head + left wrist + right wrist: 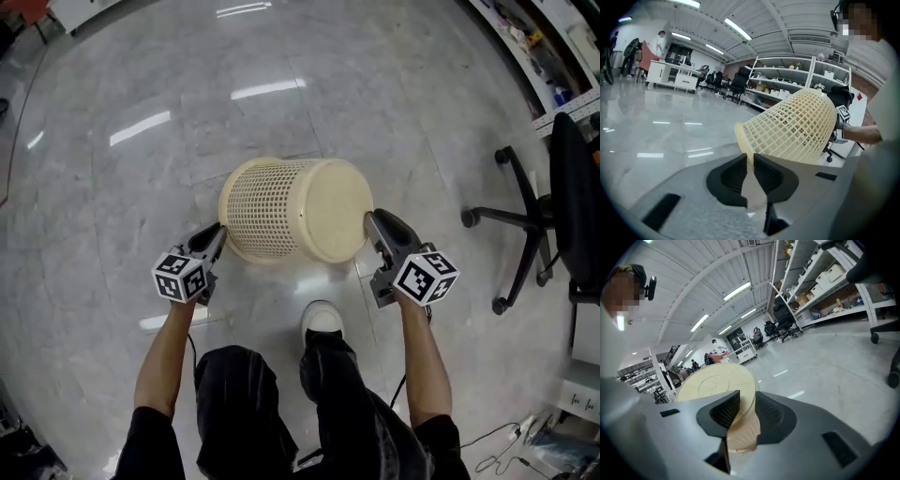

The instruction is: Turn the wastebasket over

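Cream mesh wastebasket (295, 211) lies on its side between two hand-held grippers over a polished floor (169, 84), its long axis running from one pair of jaws to the other. The open rim (742, 137) points at the left gripper (217, 236), whose jaws pinch its edge. The solid base (717, 383) faces the right gripper (372, 223), jaws clamped on that base's edge.

Head view: high, steeply down onto floor (141, 187). Gripper views: low, close, facing inward from opposite ends; all three share wastebasket (295, 211).
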A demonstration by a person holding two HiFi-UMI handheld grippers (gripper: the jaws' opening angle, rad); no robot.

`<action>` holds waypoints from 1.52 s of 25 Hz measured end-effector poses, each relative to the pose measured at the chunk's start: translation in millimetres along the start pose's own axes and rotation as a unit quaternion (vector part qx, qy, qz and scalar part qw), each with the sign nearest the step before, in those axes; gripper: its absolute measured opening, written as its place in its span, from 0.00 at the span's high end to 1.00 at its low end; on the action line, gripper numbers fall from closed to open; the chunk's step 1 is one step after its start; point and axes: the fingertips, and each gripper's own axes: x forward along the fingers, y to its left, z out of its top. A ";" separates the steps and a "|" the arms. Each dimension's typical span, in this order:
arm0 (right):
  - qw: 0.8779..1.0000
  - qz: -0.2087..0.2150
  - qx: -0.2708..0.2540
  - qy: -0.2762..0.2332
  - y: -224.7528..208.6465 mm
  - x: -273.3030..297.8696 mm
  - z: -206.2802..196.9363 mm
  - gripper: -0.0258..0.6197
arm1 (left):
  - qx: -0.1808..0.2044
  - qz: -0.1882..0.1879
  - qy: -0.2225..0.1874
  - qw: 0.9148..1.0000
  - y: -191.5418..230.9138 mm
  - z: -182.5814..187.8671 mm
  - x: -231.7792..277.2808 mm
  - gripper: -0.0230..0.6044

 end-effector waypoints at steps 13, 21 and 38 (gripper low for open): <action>0.994 -0.053 -0.025 0.093 -9.2 31.6 -46.4 0.83 | 0.067 0.094 -0.029 0.993 12.6 68.2 -52.1 0.92; 0.991 0.013 -0.103 0.087 58.8 -2.0 -11.0 0.81 | 0.135 0.073 -0.029 0.988 -37.3 82.6 -36.9 0.93; 0.821 0.208 -0.437 0.302 150.6 89.9 -36.6 0.77 | 0.212 -0.067 -0.032 0.974 -94.4 70.6 -32.0 0.89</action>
